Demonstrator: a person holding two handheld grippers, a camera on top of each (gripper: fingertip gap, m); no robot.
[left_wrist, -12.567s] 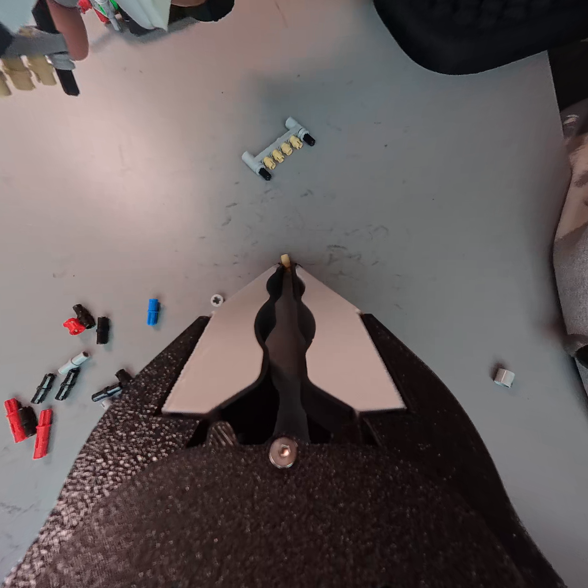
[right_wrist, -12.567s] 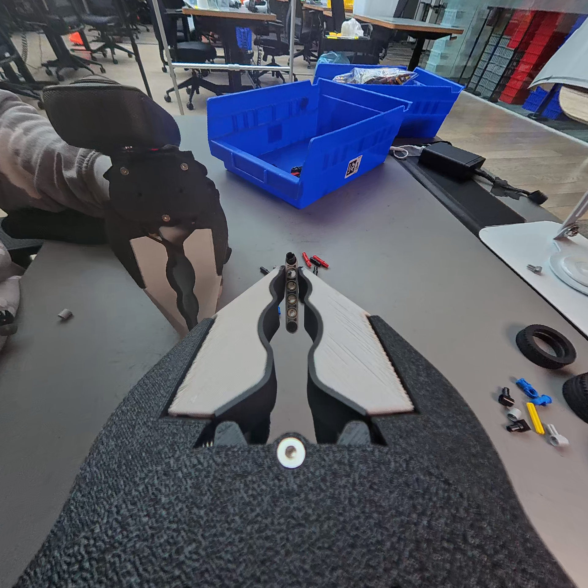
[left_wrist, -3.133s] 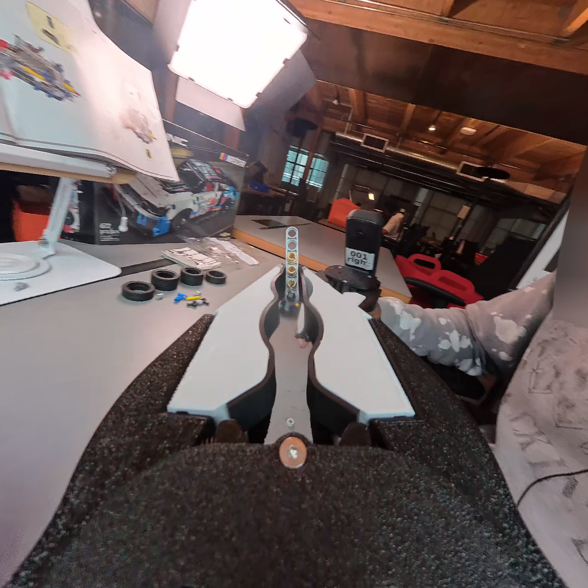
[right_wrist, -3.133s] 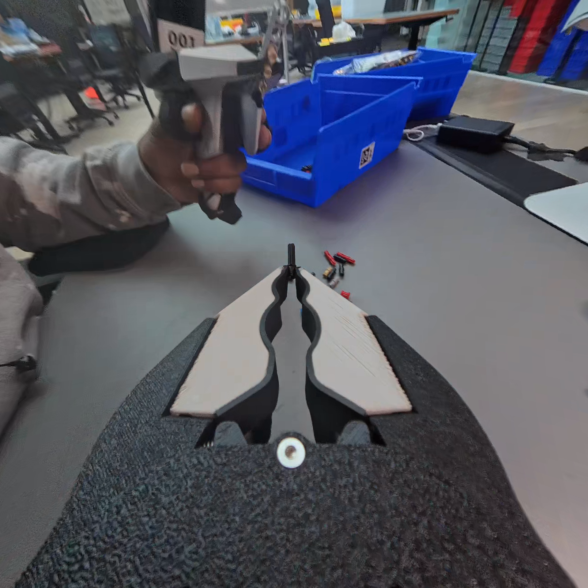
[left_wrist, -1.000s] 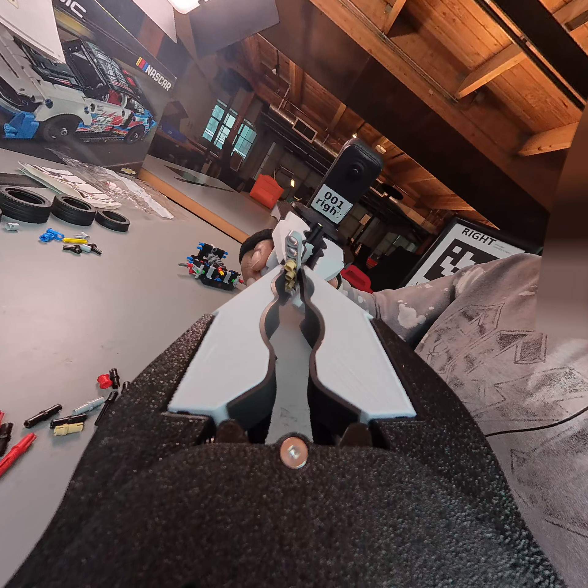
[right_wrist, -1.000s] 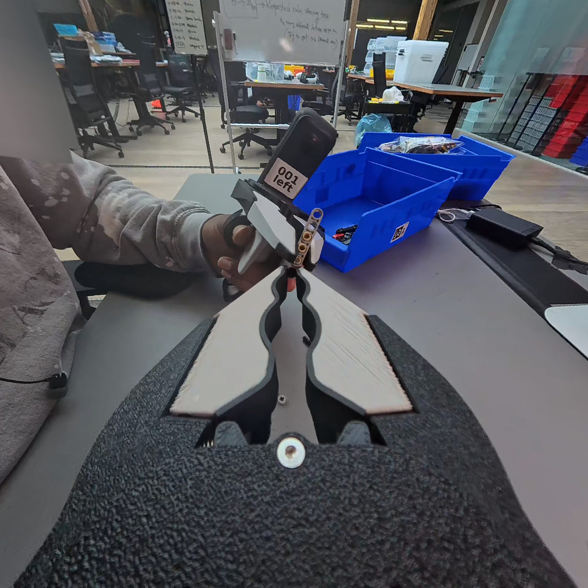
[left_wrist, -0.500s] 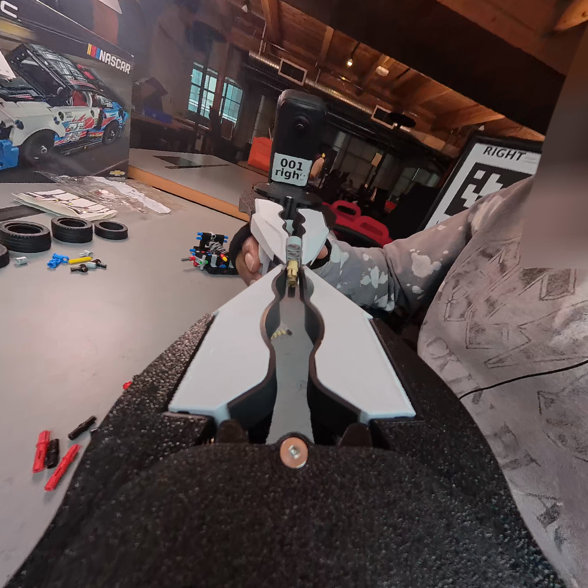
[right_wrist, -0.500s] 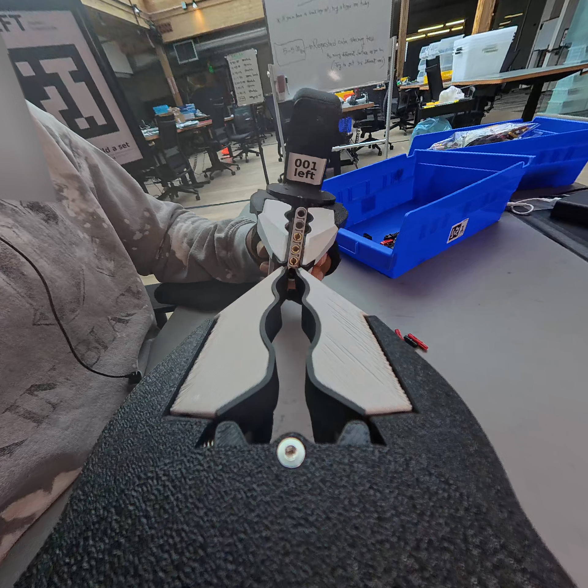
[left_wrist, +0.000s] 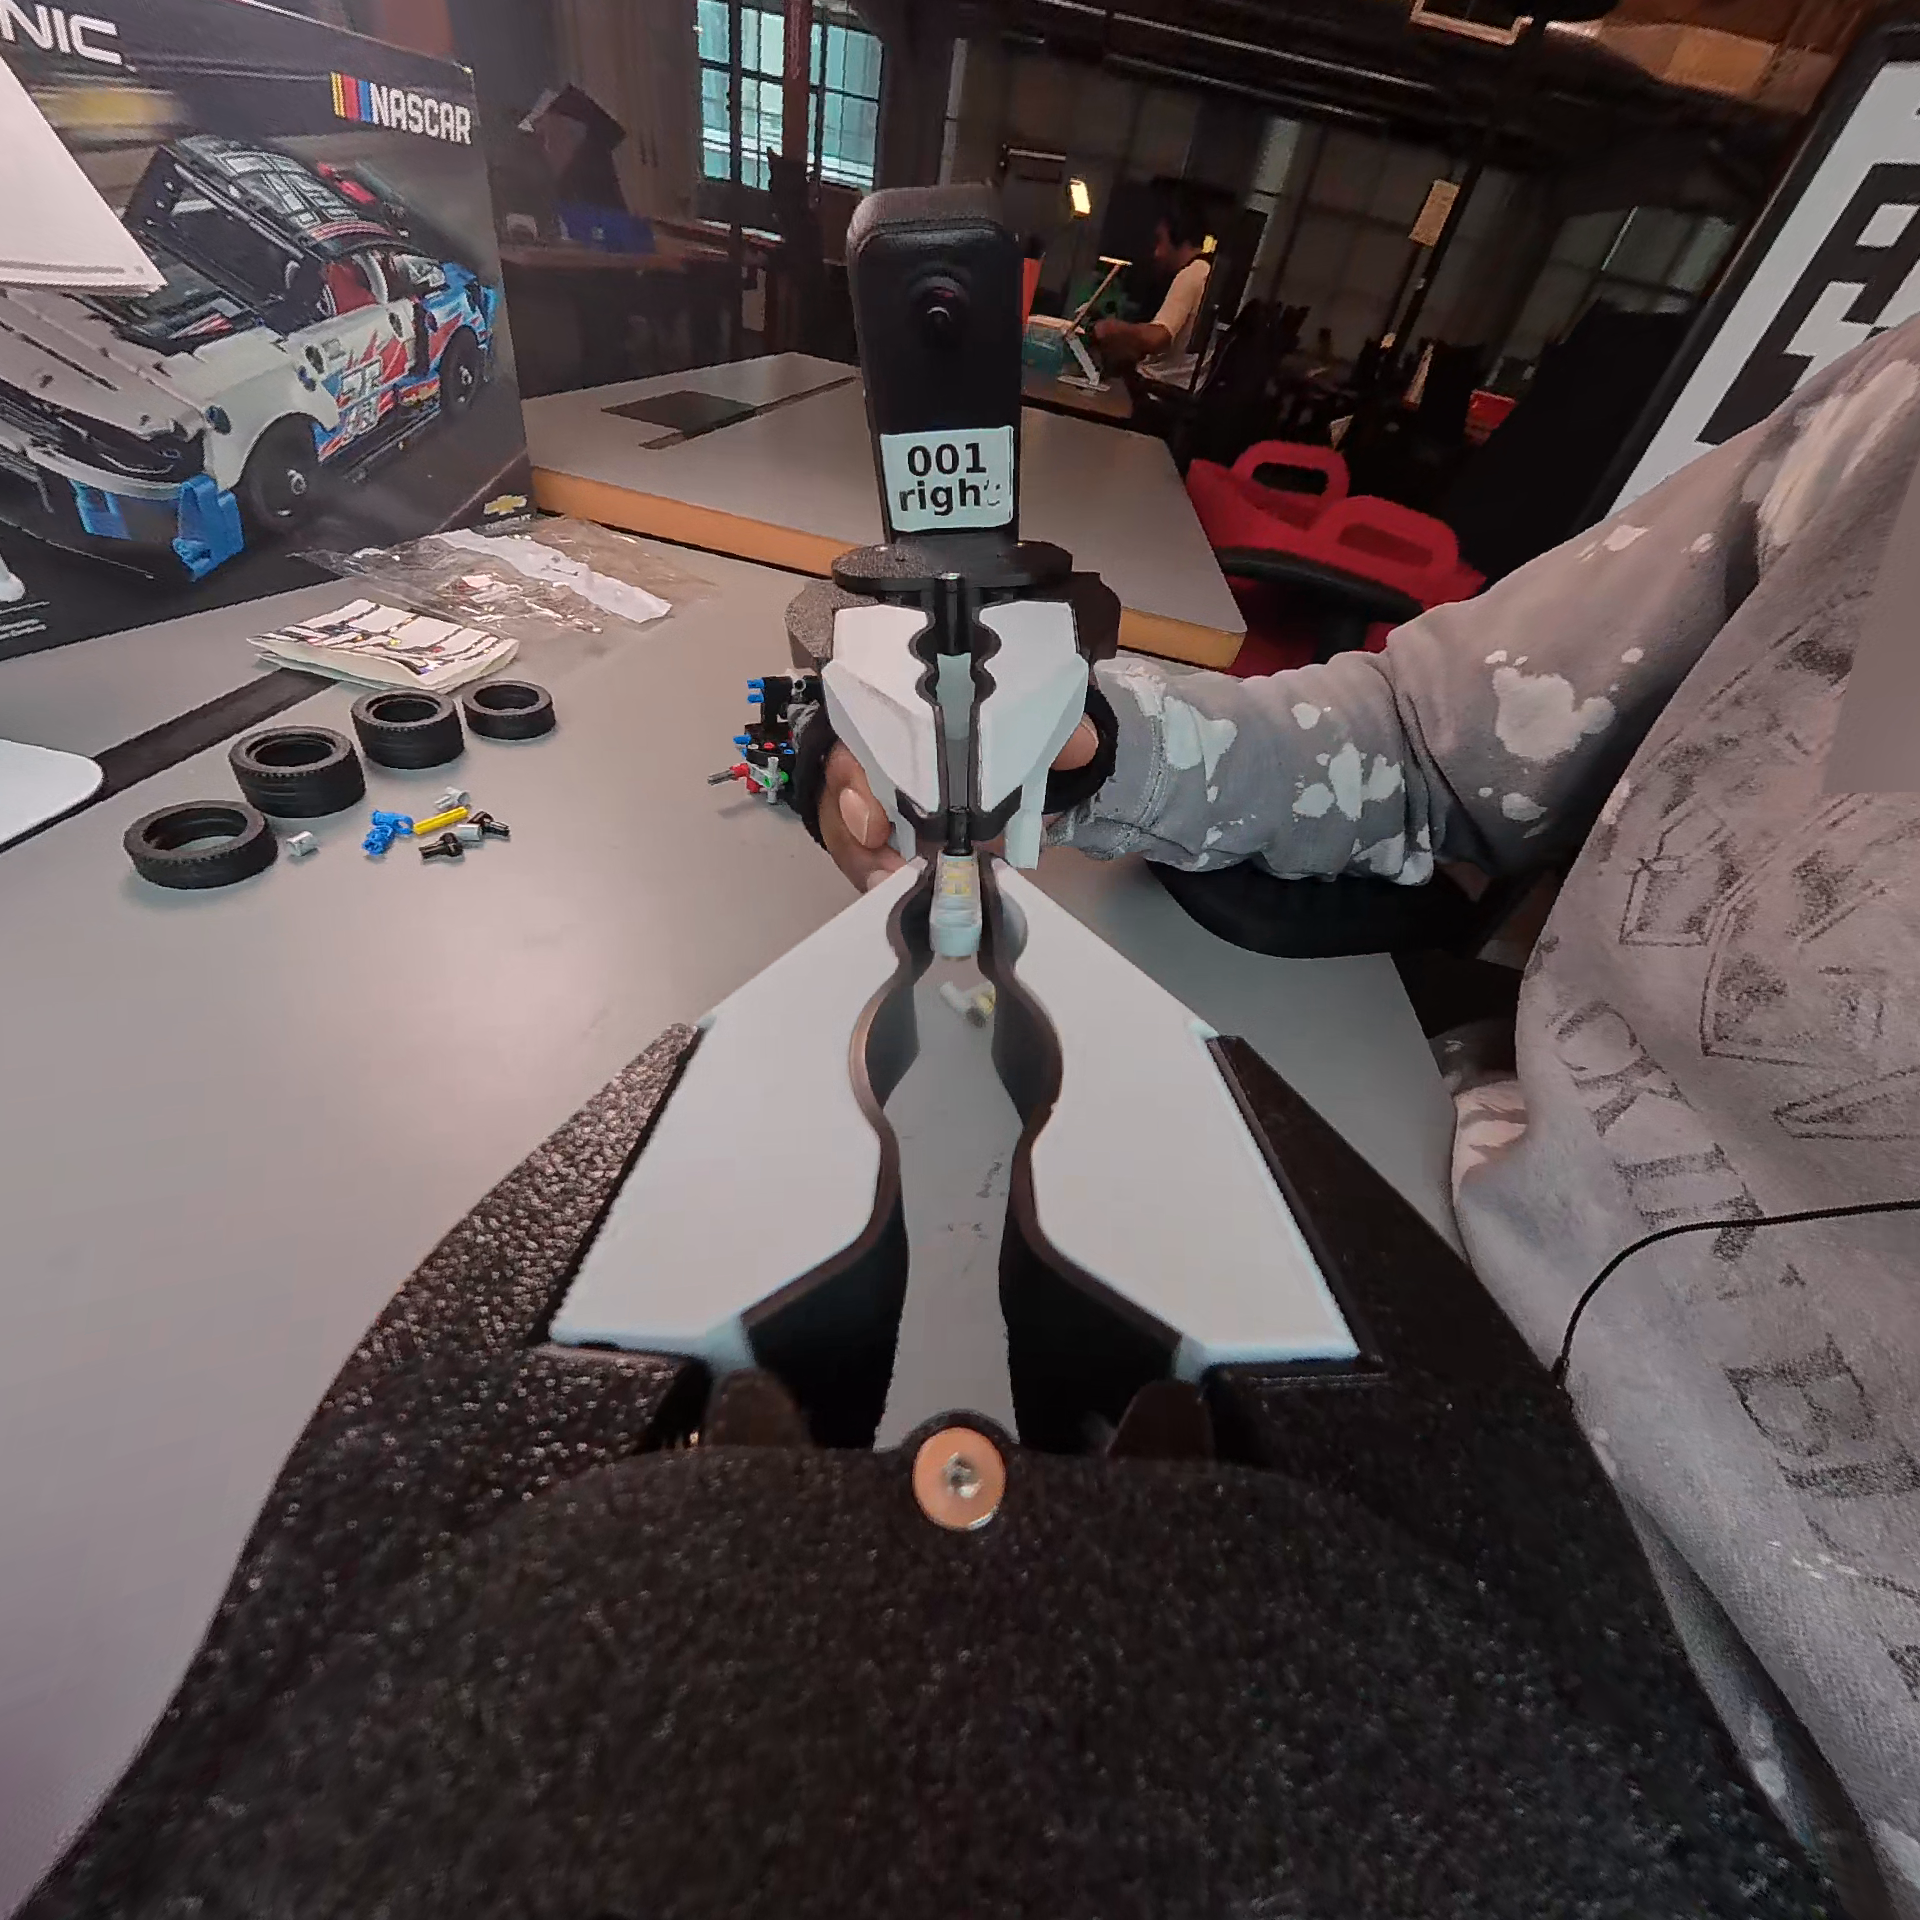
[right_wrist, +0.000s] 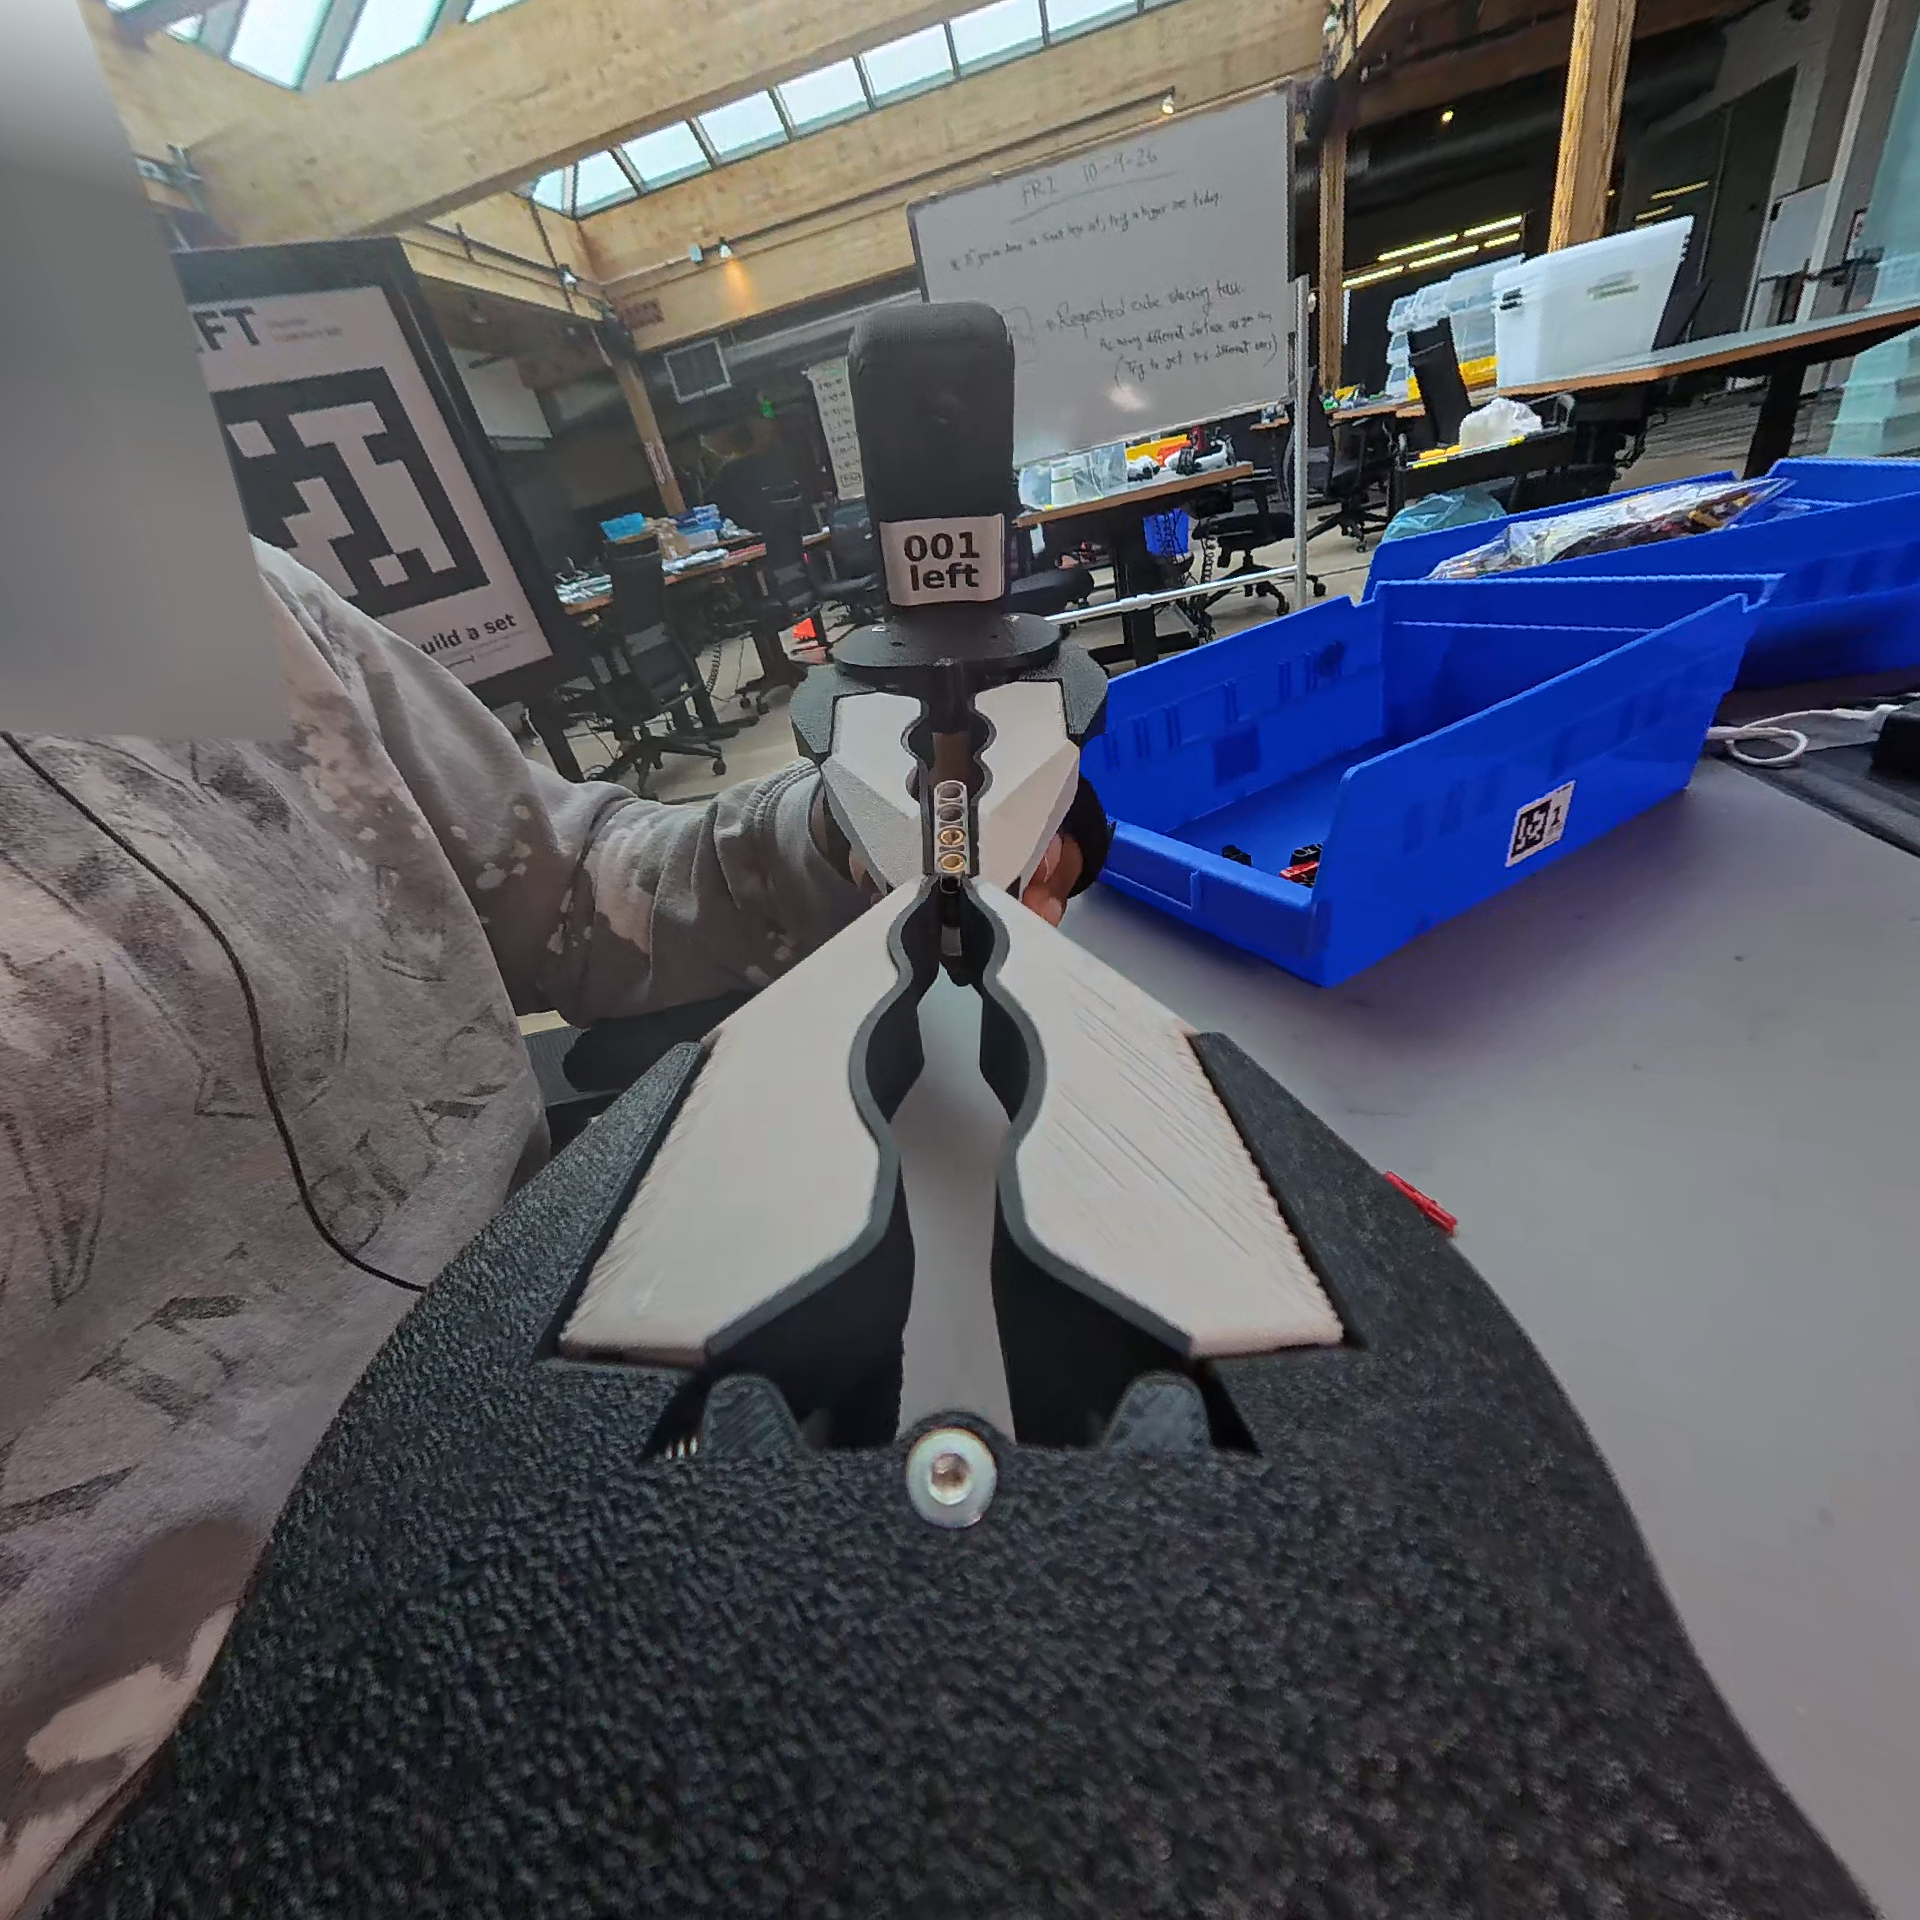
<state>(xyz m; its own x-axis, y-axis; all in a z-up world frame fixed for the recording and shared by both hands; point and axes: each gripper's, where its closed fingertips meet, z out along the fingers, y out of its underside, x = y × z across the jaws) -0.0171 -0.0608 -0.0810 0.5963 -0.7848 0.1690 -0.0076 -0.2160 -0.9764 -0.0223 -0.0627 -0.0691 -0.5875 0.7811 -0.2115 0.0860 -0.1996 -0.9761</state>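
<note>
Grey plastic, a short holed beam (left_wrist: 953, 906) with tan pins, sat pinched in the left gripper (left_wrist: 954, 883), tip to tip with the right gripper (right_wrist: 948, 902), itself clamped on a black pin (right_wrist: 948, 914), apparently aligned for joining above the table (left_wrist: 416, 1039).

Four tyres (left_wrist: 297, 771); two bins (right_wrist: 1382, 769)

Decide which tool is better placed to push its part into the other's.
Probably the right tool: it is shut on a thin black pin whose tip meets the grey holed beam, which the left tool merely grips.
</note>
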